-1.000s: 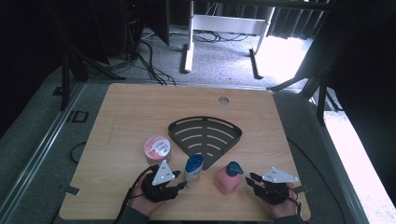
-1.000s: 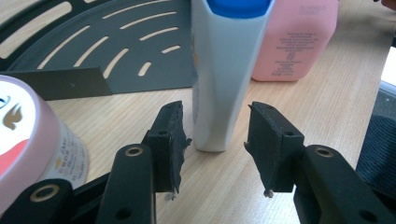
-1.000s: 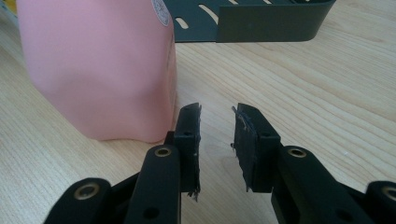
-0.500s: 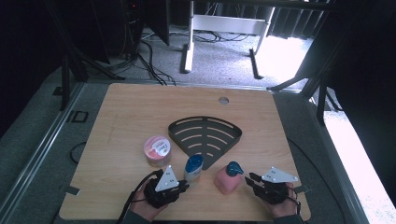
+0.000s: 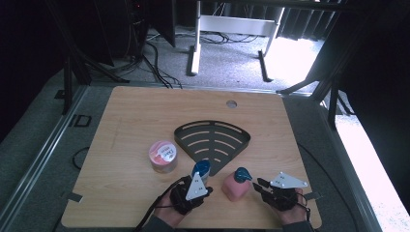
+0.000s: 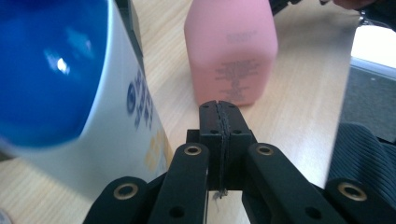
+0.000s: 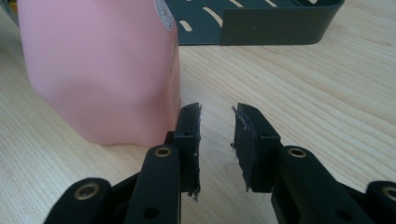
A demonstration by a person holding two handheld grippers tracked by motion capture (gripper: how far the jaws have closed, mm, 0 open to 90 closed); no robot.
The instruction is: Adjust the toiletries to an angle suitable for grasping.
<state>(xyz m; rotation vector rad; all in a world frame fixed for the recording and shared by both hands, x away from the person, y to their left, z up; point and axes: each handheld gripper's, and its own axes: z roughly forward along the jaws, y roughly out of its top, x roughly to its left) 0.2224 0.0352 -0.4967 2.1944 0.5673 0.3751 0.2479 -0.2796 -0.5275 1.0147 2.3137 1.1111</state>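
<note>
A white bottle with a blue cap [image 5: 201,169] [image 6: 70,93] stands near the table's front edge. A pink bottle with a blue cap [image 5: 235,186] [image 6: 231,51] [image 7: 100,70] stands to its right. My left gripper [image 5: 207,188] [image 6: 219,112] lies just in front of the white bottle and points at the pink one. Its jaws have just been closing and are now shut, pads together with nothing between them. My right gripper [image 5: 258,186] [image 7: 217,128] rests right of the pink bottle, with a small gap between its jaws and nothing in it.
A black fan-shaped slotted rack [image 5: 212,140] [image 7: 280,28] lies at the table's middle, behind both bottles. A round pink tub [image 5: 163,155] sits left of the white bottle. The wooden table [image 5: 145,111] has a small hole [image 5: 231,103] near its far edge.
My left gripper has slid to the right, from left of the white bottle to just in front of it. The right gripper and both bottles have stayed put.
</note>
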